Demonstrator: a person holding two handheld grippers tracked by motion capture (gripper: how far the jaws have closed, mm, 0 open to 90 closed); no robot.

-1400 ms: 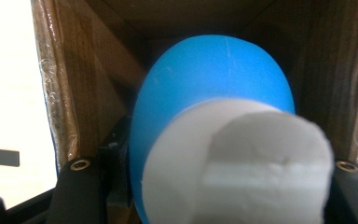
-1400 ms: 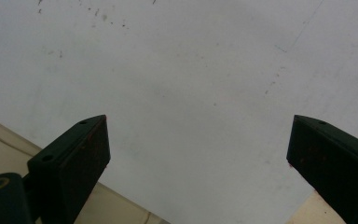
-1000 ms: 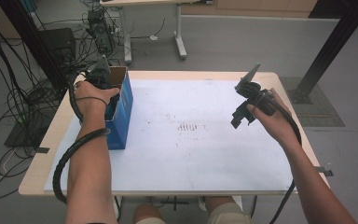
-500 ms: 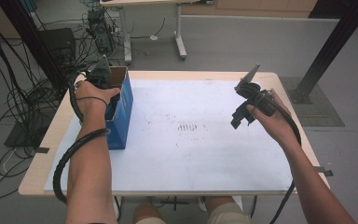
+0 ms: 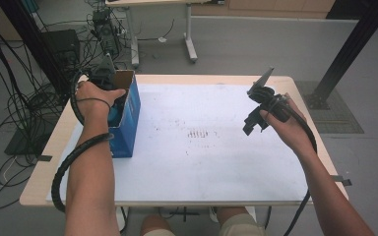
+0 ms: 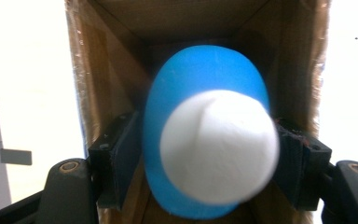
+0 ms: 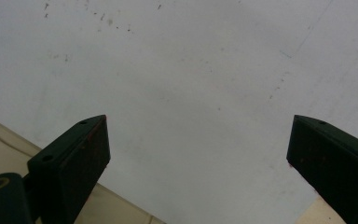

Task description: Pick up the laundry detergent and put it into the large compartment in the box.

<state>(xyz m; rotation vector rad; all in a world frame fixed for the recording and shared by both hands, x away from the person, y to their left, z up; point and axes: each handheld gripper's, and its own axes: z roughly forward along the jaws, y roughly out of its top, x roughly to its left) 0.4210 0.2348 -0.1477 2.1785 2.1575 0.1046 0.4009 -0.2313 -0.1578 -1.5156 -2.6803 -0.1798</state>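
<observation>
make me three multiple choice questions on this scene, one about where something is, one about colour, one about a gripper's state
1. Where is the blue and white ball?
A. inside the box
B. on the bare sheet
C. on the floor

2. What colour is the outside of the box?
A. red
B. blue
C. green

3. How is the right gripper?
A. shut on a ball
B. shut on a cable
C. open, holding nothing

Answers:
1. A, the left gripper view shows the ball between brown cardboard walls, with the left gripper closed on both sides of it.
2. B, the high view shows a blue side wall standing on the white sheet.
3. C, the right gripper view shows the jaws wide apart with just the sheet between them.
</observation>
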